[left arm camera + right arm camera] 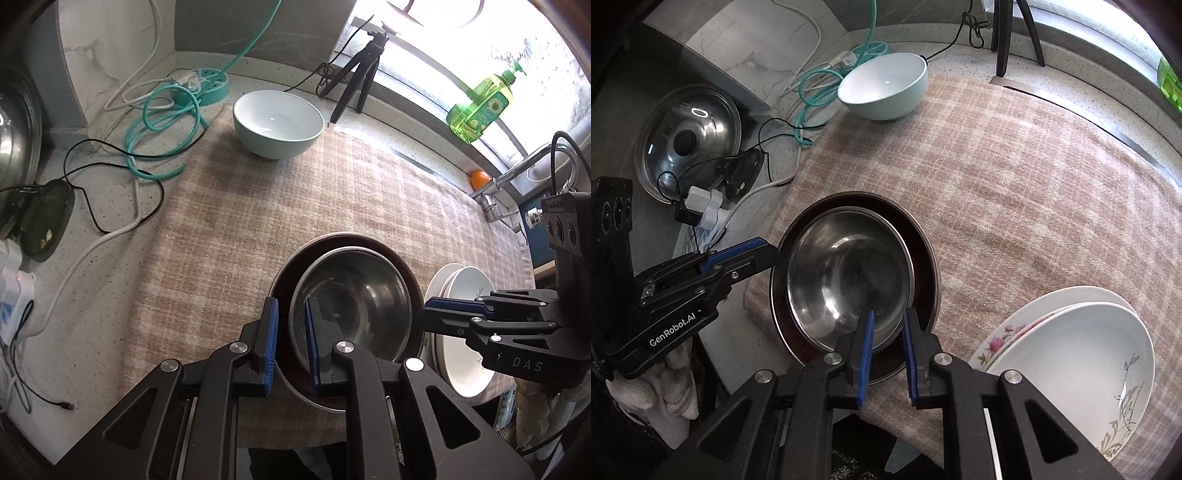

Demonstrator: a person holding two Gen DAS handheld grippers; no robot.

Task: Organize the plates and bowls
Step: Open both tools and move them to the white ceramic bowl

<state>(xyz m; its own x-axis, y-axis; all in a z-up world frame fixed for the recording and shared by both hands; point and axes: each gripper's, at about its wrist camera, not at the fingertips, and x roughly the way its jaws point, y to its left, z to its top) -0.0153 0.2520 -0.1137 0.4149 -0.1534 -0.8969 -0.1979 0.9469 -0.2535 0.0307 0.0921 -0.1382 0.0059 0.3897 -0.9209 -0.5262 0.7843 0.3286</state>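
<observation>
A steel bowl (362, 295) (849, 273) sits nested inside a dark brown bowl (291, 266) (925, 266) on the checked cloth (332, 192). My left gripper (291, 301) (768, 254) is shut across both rims on their left side, one pad inside the steel bowl and one outside the dark one. On the opposite side my right gripper (890, 313) (428, 310) clamps the same two rims. A pale mint bowl (277, 122) (882, 85) stands alone at the cloth's far end. Two white plates (461, 354) (1071, 350) lie stacked to the right of the bowls.
Teal and white cables (162, 110) and a round power strip (210, 81) lie at the back left. A glass pot lid (687, 140) leans at the left. A black tripod (362, 66), a green soap bottle (480, 107), an orange (479, 177) and a tap (517, 173) line the window side.
</observation>
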